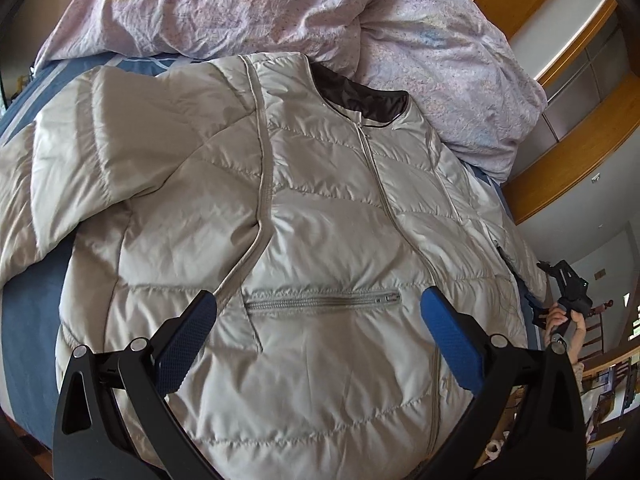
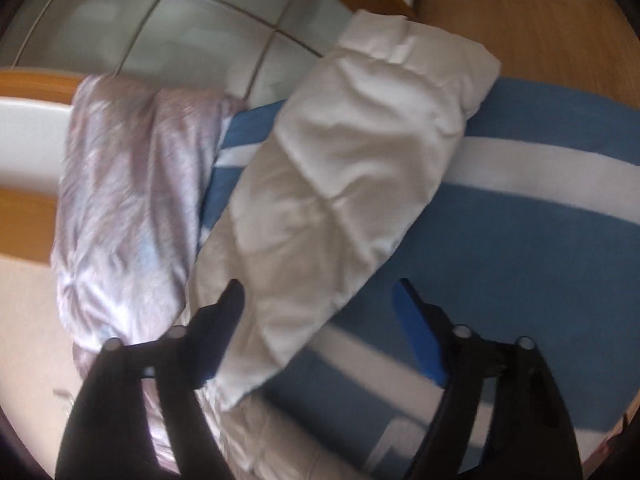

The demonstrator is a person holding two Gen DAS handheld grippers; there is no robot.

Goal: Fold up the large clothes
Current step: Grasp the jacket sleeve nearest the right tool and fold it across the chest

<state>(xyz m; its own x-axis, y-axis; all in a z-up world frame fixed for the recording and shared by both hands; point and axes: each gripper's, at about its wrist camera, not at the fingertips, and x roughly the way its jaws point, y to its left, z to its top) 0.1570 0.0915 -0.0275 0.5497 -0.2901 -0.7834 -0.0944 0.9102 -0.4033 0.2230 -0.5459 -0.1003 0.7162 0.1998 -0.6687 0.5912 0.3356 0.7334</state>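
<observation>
A pale grey quilted puffer jacket [image 1: 312, 216] lies front up on a blue bed sheet [image 1: 28, 312], zipped, collar far, its left sleeve [image 1: 92, 152] spread to the left. My left gripper [image 1: 318, 308] is open and empty, hovering over the chest pocket zip [image 1: 320, 300]. In the right wrist view, the jacket's other sleeve [image 2: 340, 184] lies diagonally across the blue and white striped sheet [image 2: 540, 216]. My right gripper [image 2: 318, 292] is open and empty above that sleeve's near part. The right gripper also shows at the bed's right edge in the left wrist view [image 1: 568, 288].
A crumpled pink floral duvet [image 1: 280, 8] is heaped at the head of the bed, touching the collar; it also shows in the right wrist view [image 2: 128, 200]. A wooden headboard and shelves [image 1: 572, 152] stand to the right. Wooden floor [image 2: 540, 20] lies beyond the bed.
</observation>
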